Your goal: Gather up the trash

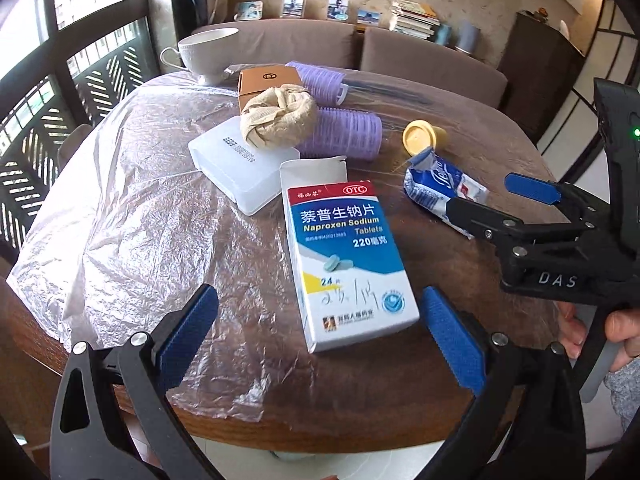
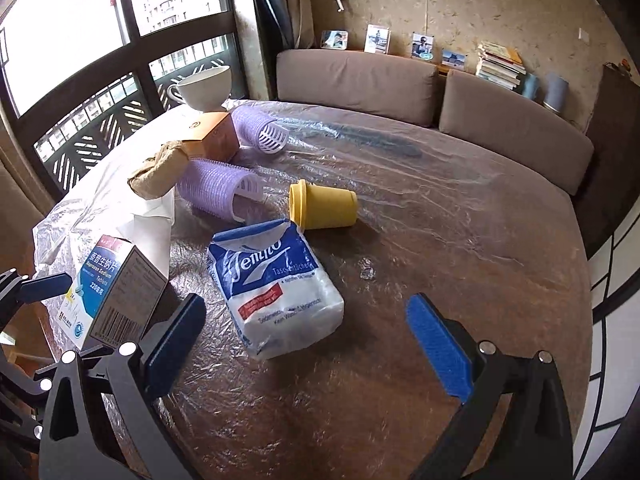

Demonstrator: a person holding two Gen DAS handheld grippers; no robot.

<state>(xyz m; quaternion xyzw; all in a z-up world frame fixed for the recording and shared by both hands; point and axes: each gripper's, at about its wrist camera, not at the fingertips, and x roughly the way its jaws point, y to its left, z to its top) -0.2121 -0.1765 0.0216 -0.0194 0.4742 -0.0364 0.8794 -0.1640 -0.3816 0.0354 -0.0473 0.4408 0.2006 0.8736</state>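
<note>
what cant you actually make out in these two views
- Clear plastic box, left wrist view: its far end is hidden under the crumpled tan paper wad; the label is too blurred to read.
- Orange cardboard box, left wrist view: the wad covers its front.
- Blue-and-white tissue pack, left wrist view: the right claw overlaps its near end.

We see a round brown wooden tabletop [image 2: 460, 280] under clear plastic film, a curved brown upholstered bench [image 2: 356, 76] behind it, dark-framed windows [image 2: 120, 40] admitting daylight, and a mottled tan wall [image 2: 460, 4] above framed photos [image 2: 377, 38] and stacked books [image 2: 500, 66].
</note>
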